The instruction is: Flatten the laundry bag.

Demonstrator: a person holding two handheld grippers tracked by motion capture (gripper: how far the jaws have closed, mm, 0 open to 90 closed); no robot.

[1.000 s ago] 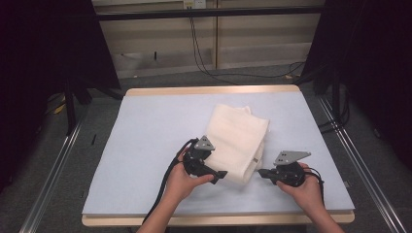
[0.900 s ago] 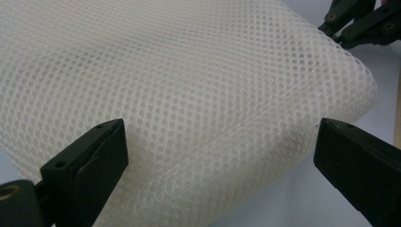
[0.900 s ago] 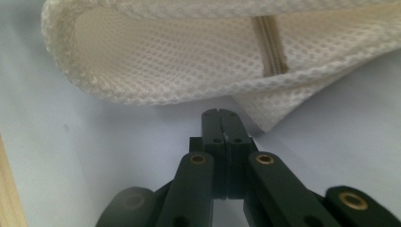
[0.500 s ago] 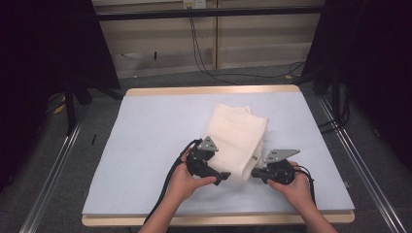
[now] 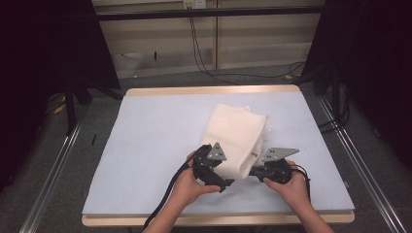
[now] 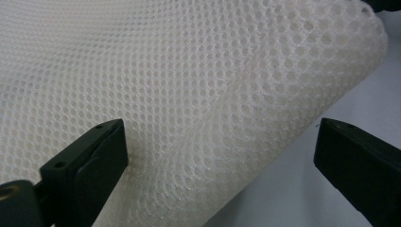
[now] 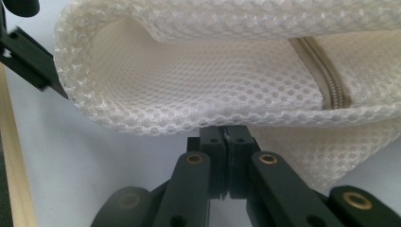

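Observation:
A white mesh bag (image 5: 238,131) lies folded on the pale blue table mat (image 5: 155,141). My right gripper (image 5: 252,171) is at the bag's near right corner. In the right gripper view, that gripper (image 7: 226,135) is shut, pinching the lower edge of the mesh bag (image 7: 213,85), whose fold curls up above the jaws with a zipper (image 7: 326,80) showing inside. My left gripper (image 5: 224,175) sits at the bag's near left edge. In the left gripper view, it (image 6: 217,142) stands wide open around the mesh bag (image 6: 189,71): one jaw touches the mesh, the other hovers over the mat.
The mat covers a wooden-edged table (image 5: 214,90). Metal rails (image 5: 53,170) run along both sides on the grey floor. Cables (image 5: 204,53) hang behind the far edge. A black cable (image 5: 167,194) trails from the left gripper toward the near edge.
My right gripper has moved left to the bag's near right corner. The bag's near right part has been drawn in, so the bag looks narrower. The left gripper has hardly moved.

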